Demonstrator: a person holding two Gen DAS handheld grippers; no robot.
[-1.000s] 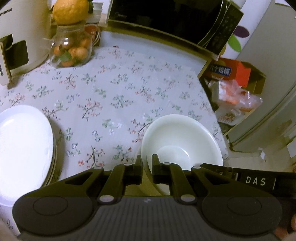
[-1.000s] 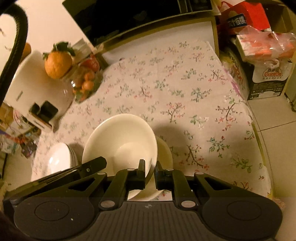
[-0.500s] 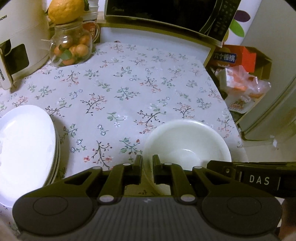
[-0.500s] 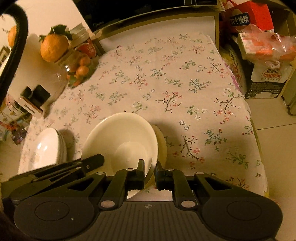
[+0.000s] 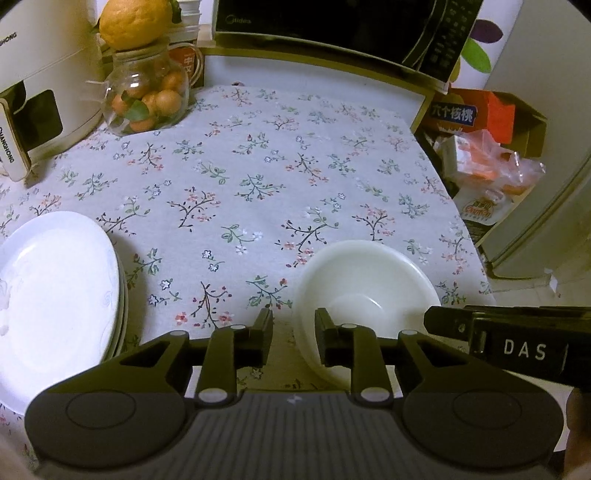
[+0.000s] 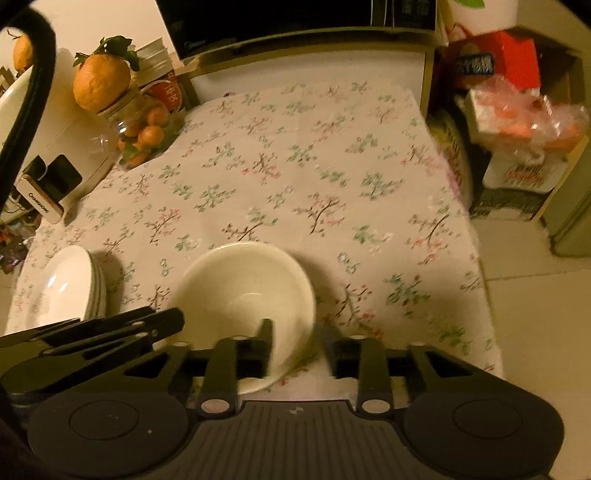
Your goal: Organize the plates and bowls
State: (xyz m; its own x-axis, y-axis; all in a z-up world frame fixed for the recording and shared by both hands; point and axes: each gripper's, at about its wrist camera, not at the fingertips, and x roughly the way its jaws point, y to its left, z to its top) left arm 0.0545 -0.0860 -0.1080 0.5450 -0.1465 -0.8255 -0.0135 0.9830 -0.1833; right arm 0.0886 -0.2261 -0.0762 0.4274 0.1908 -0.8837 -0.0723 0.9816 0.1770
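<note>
A white bowl (image 5: 365, 295) (image 6: 243, 288) rests on the flowered tablecloth (image 5: 258, 184) near the front right; a second bowl seems nested under it. My left gripper (image 5: 293, 339) straddles its left rim and its jaws are opening, the pads off the rim. At the bowl's right rim, my right gripper (image 6: 297, 347) is opening too, with the rim between the fingers and untouched. Each gripper's side shows in the other view: the right one (image 5: 517, 343), the left one (image 6: 103, 332). A stack of white plates (image 5: 55, 295) (image 6: 62, 288) lies at the left.
A glass jar of small oranges (image 5: 147, 99) with a big orange on top and a white appliance (image 5: 40, 81) stand at the back left. A black microwave (image 5: 332, 29) sits behind. Boxes and bags (image 5: 491, 147) crowd the floor beyond the table's right edge.
Both grippers were shut on the bowl's rim and have let go, jaws now apart. The bowl, held tilted over a lower one, has come down and sits level.
</note>
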